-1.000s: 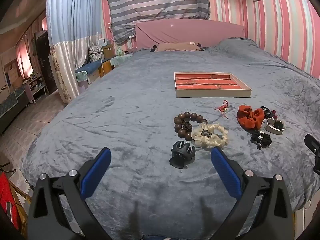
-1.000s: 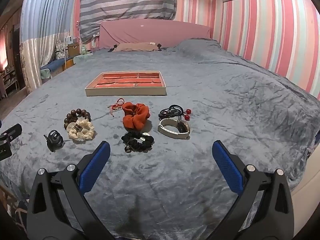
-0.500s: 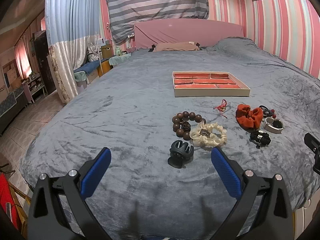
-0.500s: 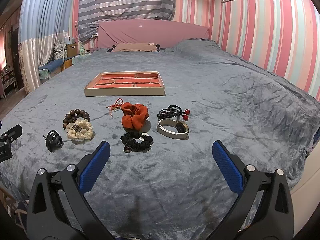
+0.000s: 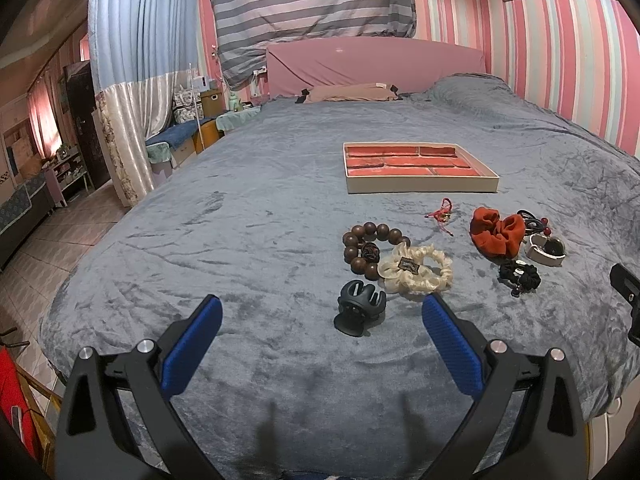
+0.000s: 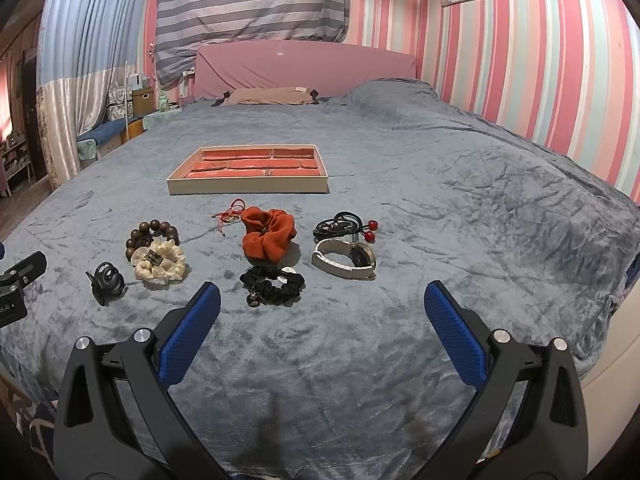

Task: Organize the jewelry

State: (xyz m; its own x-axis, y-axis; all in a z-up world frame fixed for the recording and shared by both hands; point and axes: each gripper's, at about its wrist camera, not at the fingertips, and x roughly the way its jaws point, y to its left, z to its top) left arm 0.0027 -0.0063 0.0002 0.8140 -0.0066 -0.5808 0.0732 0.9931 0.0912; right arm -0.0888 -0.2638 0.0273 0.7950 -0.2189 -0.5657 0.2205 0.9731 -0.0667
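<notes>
Grippers: left gripper (image 5: 322,322) and right gripper (image 6: 322,308), both black-armed with blue ribbed pads, hover with fingers spread wide, gripping nothing.
Surface: grey plush bedspread (image 6: 460,200).
Tray: shallow cream tray with red compartments (image 6: 248,186), beyond the jewelry.
Left group: black claw clip (image 5: 360,306) just ahead of the left gripper; brown wooden bead bracelet (image 5: 360,240) touching cream satin scrunchie (image 5: 418,272).
Centre group: thin red cord bracelet (image 6: 230,212), rust-orange scrunchie (image 6: 268,236), black scrunchie (image 6: 274,286).
Right group: black hair ties with red beads (image 6: 344,224) behind beige-strapped wristwatch (image 6: 346,260).
</notes>
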